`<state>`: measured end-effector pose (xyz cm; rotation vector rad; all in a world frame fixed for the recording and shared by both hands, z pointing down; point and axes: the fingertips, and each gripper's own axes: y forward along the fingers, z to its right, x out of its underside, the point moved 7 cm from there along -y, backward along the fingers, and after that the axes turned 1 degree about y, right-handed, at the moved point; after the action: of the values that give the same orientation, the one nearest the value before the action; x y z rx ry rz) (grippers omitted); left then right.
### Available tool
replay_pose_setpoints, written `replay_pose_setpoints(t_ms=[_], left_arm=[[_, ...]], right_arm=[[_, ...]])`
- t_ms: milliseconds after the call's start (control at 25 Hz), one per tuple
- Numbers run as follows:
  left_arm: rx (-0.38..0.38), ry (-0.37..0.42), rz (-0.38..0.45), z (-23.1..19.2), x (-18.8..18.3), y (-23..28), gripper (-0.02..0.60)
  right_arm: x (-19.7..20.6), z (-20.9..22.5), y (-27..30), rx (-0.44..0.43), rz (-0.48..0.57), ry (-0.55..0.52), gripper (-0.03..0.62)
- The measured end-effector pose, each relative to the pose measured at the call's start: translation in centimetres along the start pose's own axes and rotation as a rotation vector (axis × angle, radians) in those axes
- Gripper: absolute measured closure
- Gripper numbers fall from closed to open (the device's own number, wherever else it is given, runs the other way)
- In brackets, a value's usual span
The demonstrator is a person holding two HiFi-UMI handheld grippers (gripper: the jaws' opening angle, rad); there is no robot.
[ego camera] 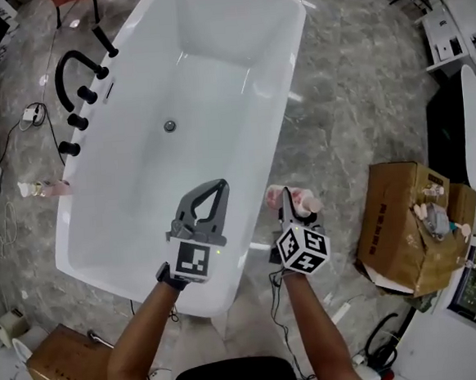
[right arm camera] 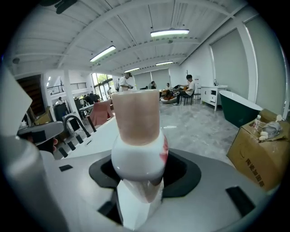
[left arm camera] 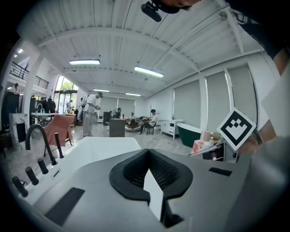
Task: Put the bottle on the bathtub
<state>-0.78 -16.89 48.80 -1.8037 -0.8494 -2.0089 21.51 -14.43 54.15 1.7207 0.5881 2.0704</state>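
Task wasn't done at this point, the bottle [right arm camera: 136,145] hadn't reached the tub. The right gripper [right arm camera: 138,181] was clamped on its white body, with the pinkish cap end sticking out past the jaw tips. Just off that gripper's left side ran the bathtub [ego camera: 280,100] rim. My guess is that only a short shift over, a set-down and a release were left. Further left, the left gripper [ego camera: 219,186] was pinched closed on nothing, out over the basin.
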Motion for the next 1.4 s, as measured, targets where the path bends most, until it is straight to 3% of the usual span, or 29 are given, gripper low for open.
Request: replay_pose_setpoints(t_ms=[400,760,1400], left_arm=[[0.001,0.021,-0.070,-1.3,4.8,5.4,0.565],[-0.001,0.008,-0.088,-1.9,6.5,7.4,0.565],[-0.021,-0.031,-0.101,-2.2,8.2,8.7,0.565]], right_arm=[[1.4,2.8,9.1,0.067,-0.022,0.050,0.376],[1.5,2.7,14.6,0.110,-0.027,0.103,0.376],[1.6,2.1,17.1,0.095,0.006,-0.050,0.348]])
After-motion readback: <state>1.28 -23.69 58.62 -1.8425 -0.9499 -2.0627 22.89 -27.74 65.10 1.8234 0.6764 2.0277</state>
